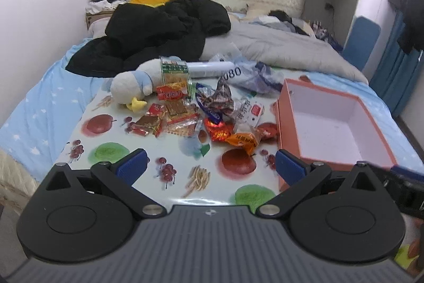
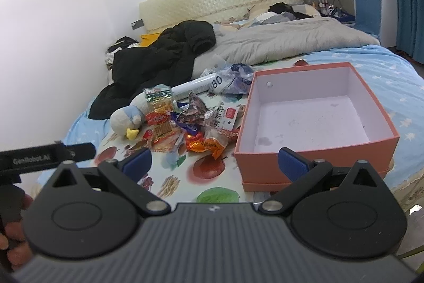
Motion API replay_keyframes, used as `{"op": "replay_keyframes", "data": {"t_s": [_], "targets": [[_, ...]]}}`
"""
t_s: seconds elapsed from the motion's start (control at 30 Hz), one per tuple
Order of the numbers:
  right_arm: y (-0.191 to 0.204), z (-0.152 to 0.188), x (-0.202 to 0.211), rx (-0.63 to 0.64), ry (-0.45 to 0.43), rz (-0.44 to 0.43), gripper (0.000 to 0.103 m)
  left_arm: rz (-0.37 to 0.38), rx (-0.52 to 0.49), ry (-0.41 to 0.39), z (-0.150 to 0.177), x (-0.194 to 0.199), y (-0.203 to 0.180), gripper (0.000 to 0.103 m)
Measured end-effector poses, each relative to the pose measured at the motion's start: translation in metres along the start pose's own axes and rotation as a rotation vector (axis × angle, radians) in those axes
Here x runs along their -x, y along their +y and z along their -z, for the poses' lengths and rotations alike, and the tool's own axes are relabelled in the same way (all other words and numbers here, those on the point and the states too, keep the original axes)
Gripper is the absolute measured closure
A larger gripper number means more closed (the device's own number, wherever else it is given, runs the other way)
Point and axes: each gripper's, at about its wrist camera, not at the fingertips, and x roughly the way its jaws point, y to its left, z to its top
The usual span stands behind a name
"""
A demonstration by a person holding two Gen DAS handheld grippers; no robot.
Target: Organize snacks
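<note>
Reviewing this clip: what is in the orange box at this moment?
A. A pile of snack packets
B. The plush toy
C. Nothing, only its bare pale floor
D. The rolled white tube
C. The orange box shows only a bare, slightly stained pale floor, while the snack packets lie heaped on the fruit-print mat to its left; both grippers are open and hold nothing.

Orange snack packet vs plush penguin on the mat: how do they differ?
The orange snack packet is shiny crinkled foil; the plush penguin is soft, matte fabric. The packet is orange with print and lies at the near edge of the pile by the orange box; the penguin, white and pale blue and larger than the packet, lies toppled on the far side. Both rest on the fruit-print mat, ungripped.
</note>
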Motion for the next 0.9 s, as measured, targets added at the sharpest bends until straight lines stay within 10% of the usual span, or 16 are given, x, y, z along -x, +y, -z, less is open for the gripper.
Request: {"op": "replay_keyframes", "data": {"t_s": [0.9], "targets": [[-0.022, 0.002, -0.011, -0.047, 0.017, -0.022, 0.0, 0.004, -0.003, 0.021, -0.003, -0.004, 0.0, 0.0]]}}
